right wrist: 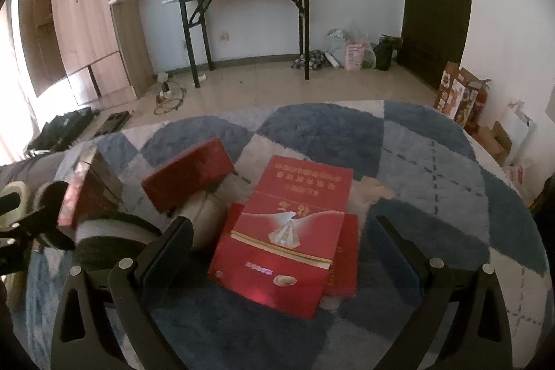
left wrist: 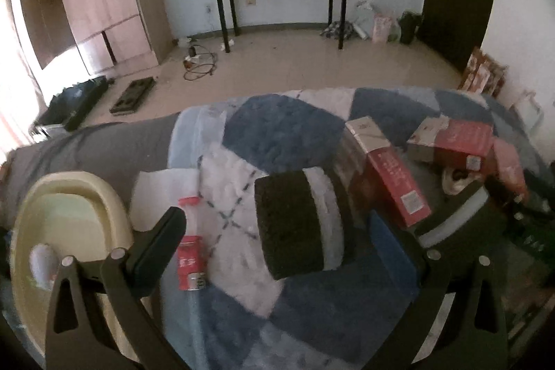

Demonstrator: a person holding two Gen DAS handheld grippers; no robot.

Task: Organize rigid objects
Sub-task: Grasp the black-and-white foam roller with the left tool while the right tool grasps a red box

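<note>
Between the spread fingers of the left gripper [left wrist: 288,241] sits a sponge [left wrist: 298,224], dark on its near face with a white band behind, resting on the blue-and-white blanket [left wrist: 284,130] and touching neither finger. Just beside the left finger lies a red tube [left wrist: 190,260], and past it a cream tub [left wrist: 66,231] whose lower part is cut off by the frame. Right of the sponge leans a long red box [left wrist: 392,175], with more red boxes [left wrist: 458,141] behind it (their labels too blurred to read).

On the right side, the right gripper [right wrist: 282,245] also has its fingers spread wide, holding nothing. A red booklet [right wrist: 288,231] lies flat between them, overlapping another red item that is mostly hidden beneath. Further left a red box [right wrist: 187,177] rests tilted on something pale I cannot make out.
</note>
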